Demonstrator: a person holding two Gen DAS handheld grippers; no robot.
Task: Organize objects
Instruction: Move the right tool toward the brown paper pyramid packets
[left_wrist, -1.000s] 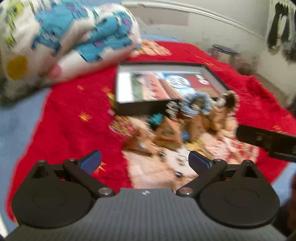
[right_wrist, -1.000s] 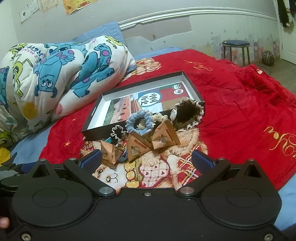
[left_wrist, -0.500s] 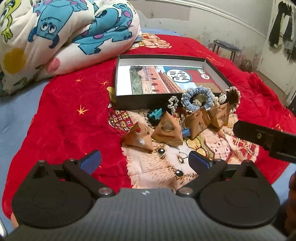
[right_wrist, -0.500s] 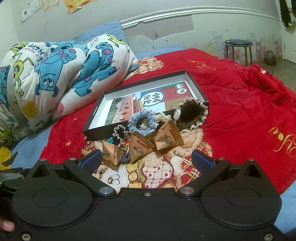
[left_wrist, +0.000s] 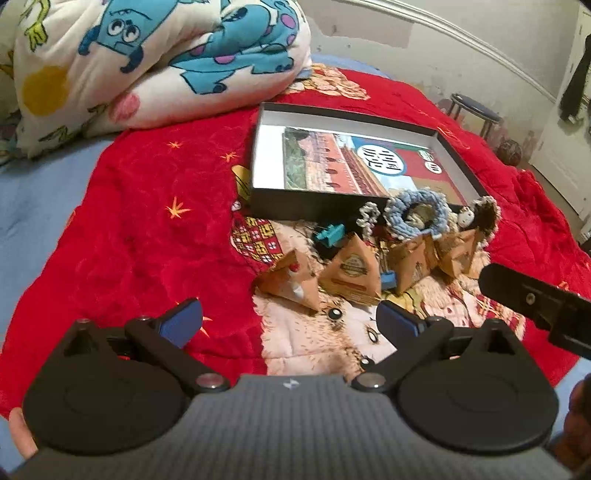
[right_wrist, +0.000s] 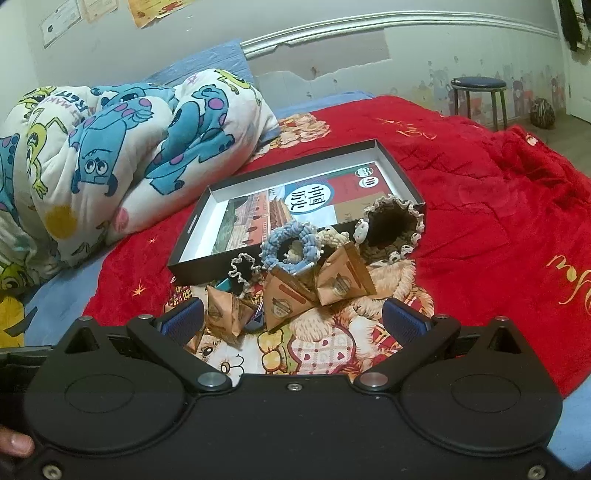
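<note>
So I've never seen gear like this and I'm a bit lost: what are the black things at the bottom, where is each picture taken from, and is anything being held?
They are handheld two-finger grippers, one per hand, each carrying a camera that looks along its fingers. One picture shows the left gripper, the other the right gripper. Both are open and hold nothing. Ahead, on a red blanket, lie brown paper packets, a blue crochet ring, a brown crochet pouch and a black box, open, with a picture card inside.

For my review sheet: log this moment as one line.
left gripper: open, empty | right gripper: open, empty | paper packets: on blanket, outside box
</note>
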